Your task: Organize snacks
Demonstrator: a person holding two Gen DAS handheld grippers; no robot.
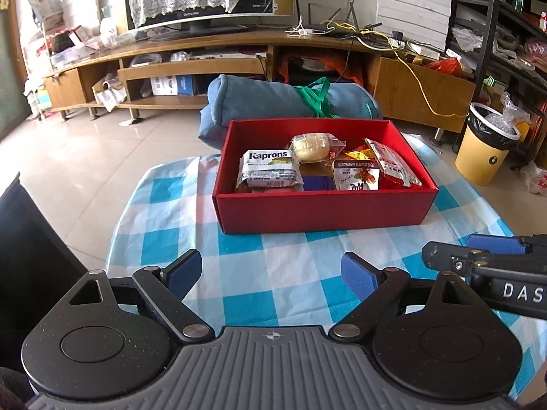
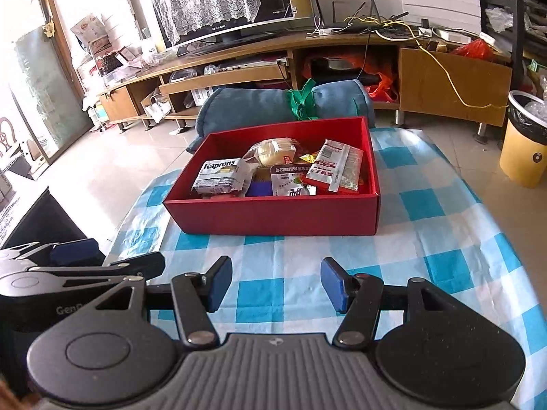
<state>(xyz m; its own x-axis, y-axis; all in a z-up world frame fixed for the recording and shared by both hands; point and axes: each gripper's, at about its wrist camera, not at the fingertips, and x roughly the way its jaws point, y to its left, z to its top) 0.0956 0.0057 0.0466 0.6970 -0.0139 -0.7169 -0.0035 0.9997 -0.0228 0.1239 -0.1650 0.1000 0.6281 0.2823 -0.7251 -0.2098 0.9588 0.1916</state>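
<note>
A red box stands on the blue-and-white checked tablecloth and holds several snack packets. Among them are a white Kaprons wafer pack, a clear-wrapped pale cake, and a red-and-white sachet. My left gripper is open and empty, above the cloth in front of the box. My right gripper is open and empty, beside the left one, which shows at the left edge of the right wrist view.
A rolled blue cushion tied with green strap lies just behind the box. A wooden TV stand with a television runs along the back. A yellow waste bin stands on the floor at the right.
</note>
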